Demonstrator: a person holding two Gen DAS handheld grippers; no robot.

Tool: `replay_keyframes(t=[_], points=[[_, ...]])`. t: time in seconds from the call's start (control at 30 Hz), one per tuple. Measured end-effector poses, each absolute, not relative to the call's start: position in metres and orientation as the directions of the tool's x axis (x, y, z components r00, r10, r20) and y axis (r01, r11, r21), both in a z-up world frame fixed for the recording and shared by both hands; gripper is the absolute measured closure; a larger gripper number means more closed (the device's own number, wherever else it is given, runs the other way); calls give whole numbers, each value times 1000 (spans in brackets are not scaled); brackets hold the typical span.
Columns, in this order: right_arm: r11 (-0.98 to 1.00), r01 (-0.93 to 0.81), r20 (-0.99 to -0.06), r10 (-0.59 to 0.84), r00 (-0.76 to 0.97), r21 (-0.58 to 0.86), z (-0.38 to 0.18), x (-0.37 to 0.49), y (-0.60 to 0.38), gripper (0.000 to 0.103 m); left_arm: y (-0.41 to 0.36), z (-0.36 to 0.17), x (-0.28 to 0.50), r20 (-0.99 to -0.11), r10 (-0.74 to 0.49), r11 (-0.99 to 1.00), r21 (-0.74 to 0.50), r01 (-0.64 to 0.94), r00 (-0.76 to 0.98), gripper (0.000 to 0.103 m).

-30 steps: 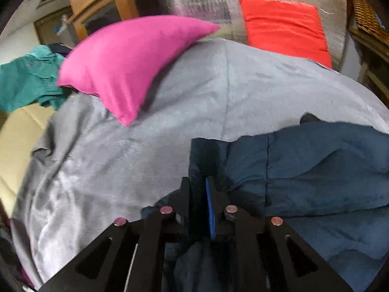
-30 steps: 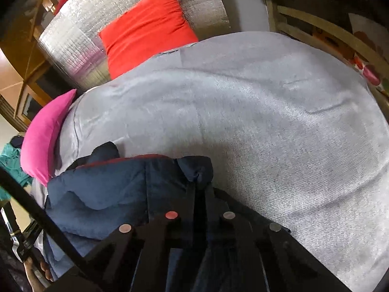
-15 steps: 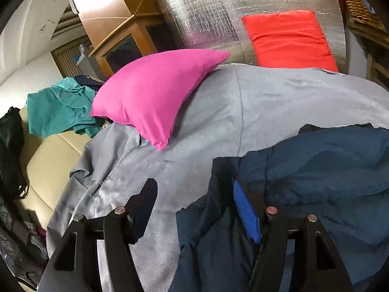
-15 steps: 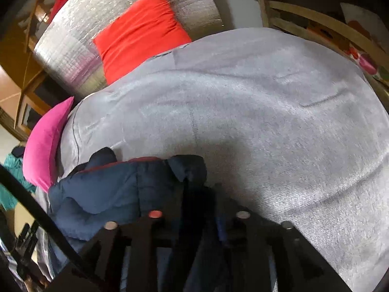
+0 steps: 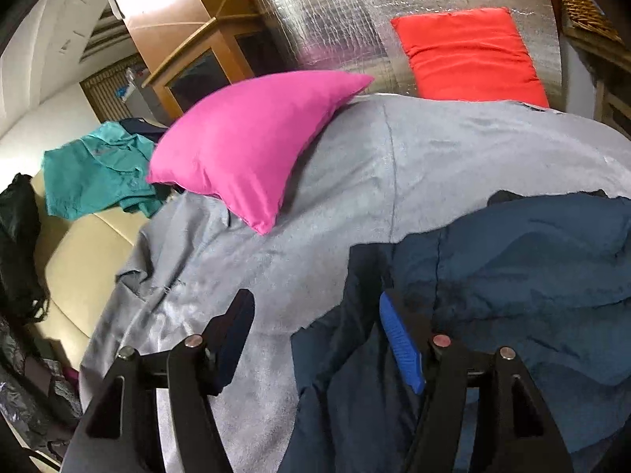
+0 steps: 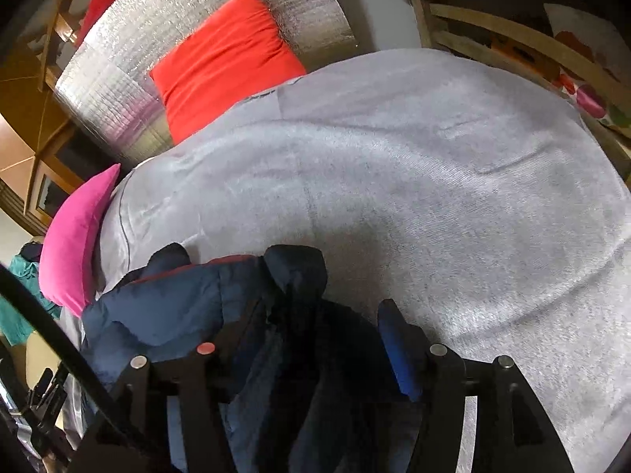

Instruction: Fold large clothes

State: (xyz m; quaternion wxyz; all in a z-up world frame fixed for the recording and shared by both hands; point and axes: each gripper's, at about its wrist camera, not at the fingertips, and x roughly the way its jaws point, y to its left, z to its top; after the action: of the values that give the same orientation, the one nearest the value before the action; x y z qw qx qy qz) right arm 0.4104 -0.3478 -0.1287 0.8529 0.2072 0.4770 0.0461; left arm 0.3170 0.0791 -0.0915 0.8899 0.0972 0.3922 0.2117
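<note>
A large navy padded jacket (image 5: 512, 276) lies bunched on the grey blanket (image 5: 355, 177) that covers the bed. My left gripper (image 5: 315, 319) hangs over the jacket's left edge with its jaws opening. A fold of the cloth lies beside the blue right pad (image 5: 398, 339), and nothing is pinched. In the right wrist view the jacket (image 6: 177, 307), with a red lining edge, sits at the lower left of the blanket (image 6: 414, 177). My right gripper (image 6: 315, 339) is over its right end with its jaws opening. Loose dark cloth lies between them and partly hides the left finger.
A pink pillow (image 5: 244, 146) rests on the blanket's far left and a red cushion (image 5: 469, 55) leans on a silver foil sheet (image 5: 347, 12). A teal garment (image 5: 94, 169) lies on a beige couch (image 5: 75, 256). A wooden frame (image 6: 512, 39) borders the bed's right side.
Both grippers were shut on the jacket's edge and have let go, their jaws now spread. The left gripper has lifted and drawn back a little. The jacket rests on the blanket.
</note>
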Motion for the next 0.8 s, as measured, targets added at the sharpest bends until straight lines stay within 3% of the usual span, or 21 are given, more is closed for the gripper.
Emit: replay_keyframes(t=[0.13, 0.3, 0.5, 0.8], points=[[893, 116, -772, 304, 559, 435, -118, 394, -353, 39, 96, -99, 307, -734, 328, 941, 201, -271, 594, 30], [871, 96, -746, 351, 566, 482, -112, 354, -357, 38, 113, -117, 272, -770, 301, 944, 158, -290, 562, 30], [871, 80, -746, 364, 559, 485, -112, 297, -360, 38, 138, -126, 223, -794, 209, 947, 20, -319, 571, 30], [872, 88, -755, 362, 546, 482, -110, 225, -366, 38, 134, -126, 167, -770, 240, 942, 37, -333, 592, 30]])
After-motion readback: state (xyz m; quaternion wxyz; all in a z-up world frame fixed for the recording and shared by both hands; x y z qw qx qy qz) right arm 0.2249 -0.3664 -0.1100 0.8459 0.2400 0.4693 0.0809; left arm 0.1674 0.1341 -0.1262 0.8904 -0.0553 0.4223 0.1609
